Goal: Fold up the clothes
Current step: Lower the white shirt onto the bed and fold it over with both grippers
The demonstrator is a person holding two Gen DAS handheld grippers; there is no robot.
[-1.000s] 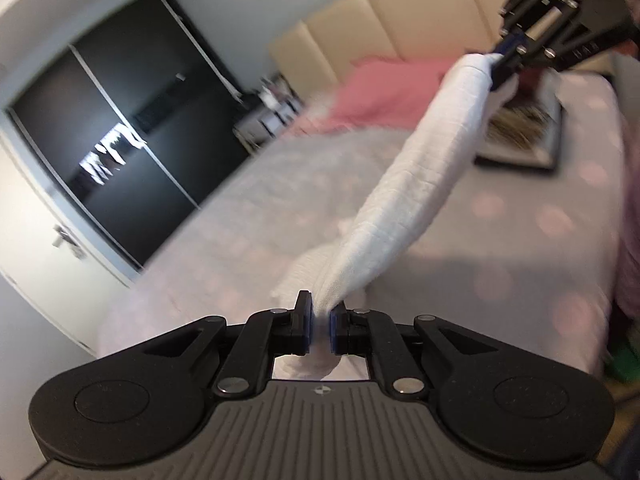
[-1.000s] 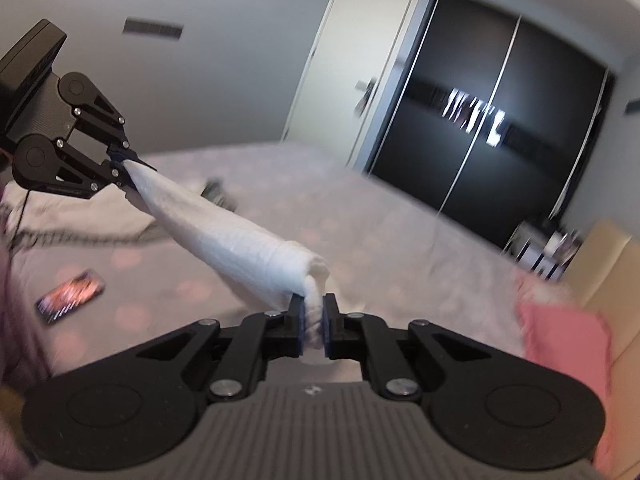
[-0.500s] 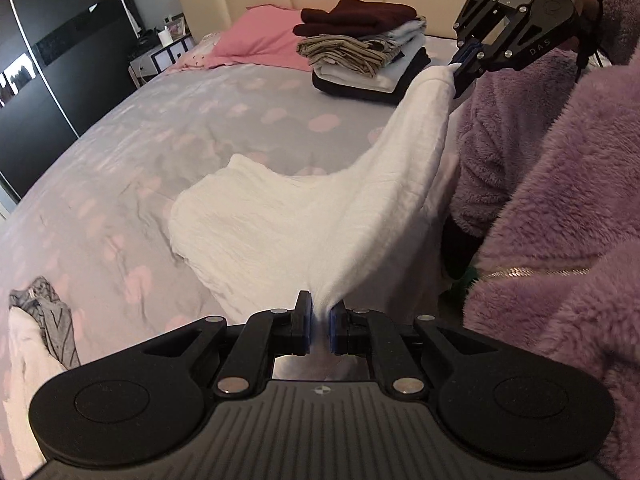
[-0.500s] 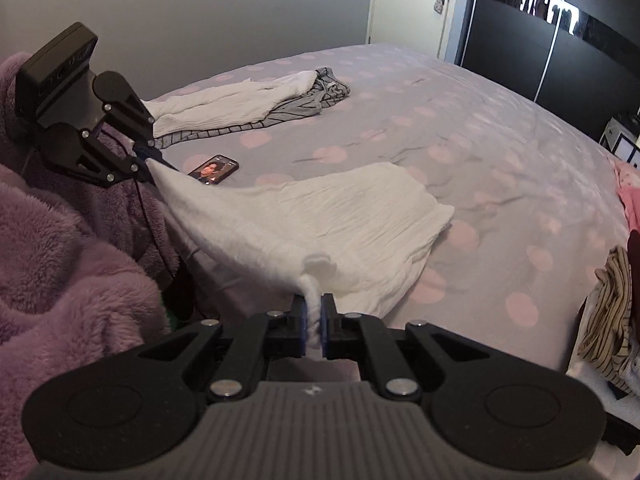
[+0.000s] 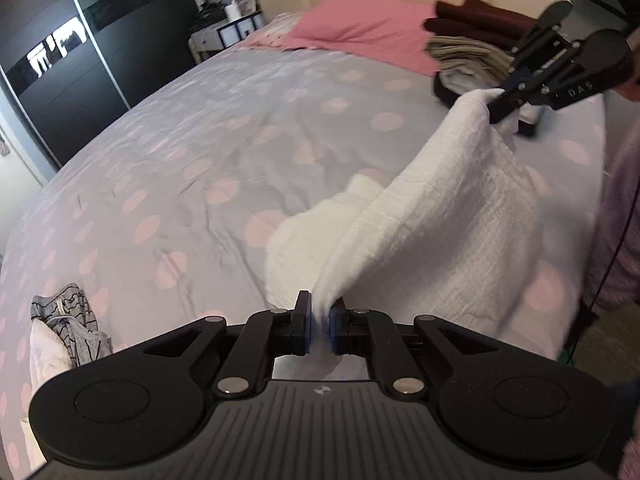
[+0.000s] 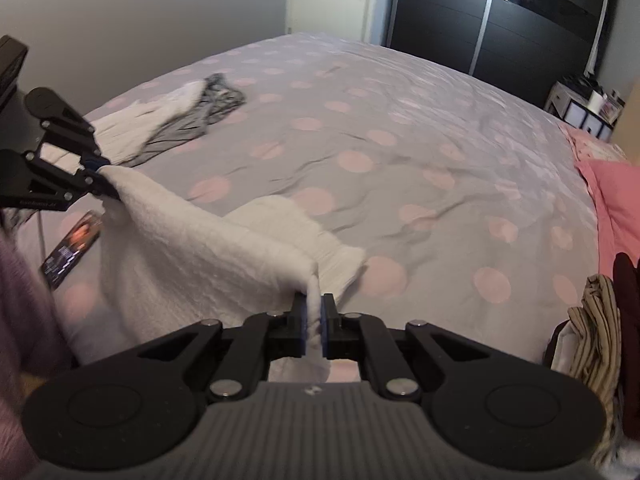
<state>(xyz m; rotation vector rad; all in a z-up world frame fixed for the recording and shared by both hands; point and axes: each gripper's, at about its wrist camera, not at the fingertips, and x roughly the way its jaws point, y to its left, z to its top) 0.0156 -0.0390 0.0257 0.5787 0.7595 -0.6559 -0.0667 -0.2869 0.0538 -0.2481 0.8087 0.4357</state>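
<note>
A white textured garment (image 5: 432, 216) hangs stretched between my two grippers, its far end lying on the grey bedspread with pink dots (image 5: 208, 152). My left gripper (image 5: 319, 322) is shut on one corner of it, low in the left wrist view. My right gripper (image 6: 314, 320) is shut on the other corner; it also shows at the upper right of the left wrist view as the right gripper (image 5: 500, 100). In the right wrist view the white garment (image 6: 208, 248) runs leftward up to the left gripper (image 6: 102, 178).
A stack of folded clothes (image 5: 472, 52) and a pink pillow (image 5: 360, 28) lie near the headboard. A heap of grey and white clothes (image 6: 176, 120) and a phone (image 6: 72, 248) lie on the bed. Black wardrobe doors (image 5: 80, 60) face the bed. A purple fleece sleeve (image 5: 618, 208) is at right.
Both grippers swung out over the bed and down with the garment. The cloth, bunched and airborne a second ago, then spread on the bed, now hangs folded with its far end on the bedspread.
</note>
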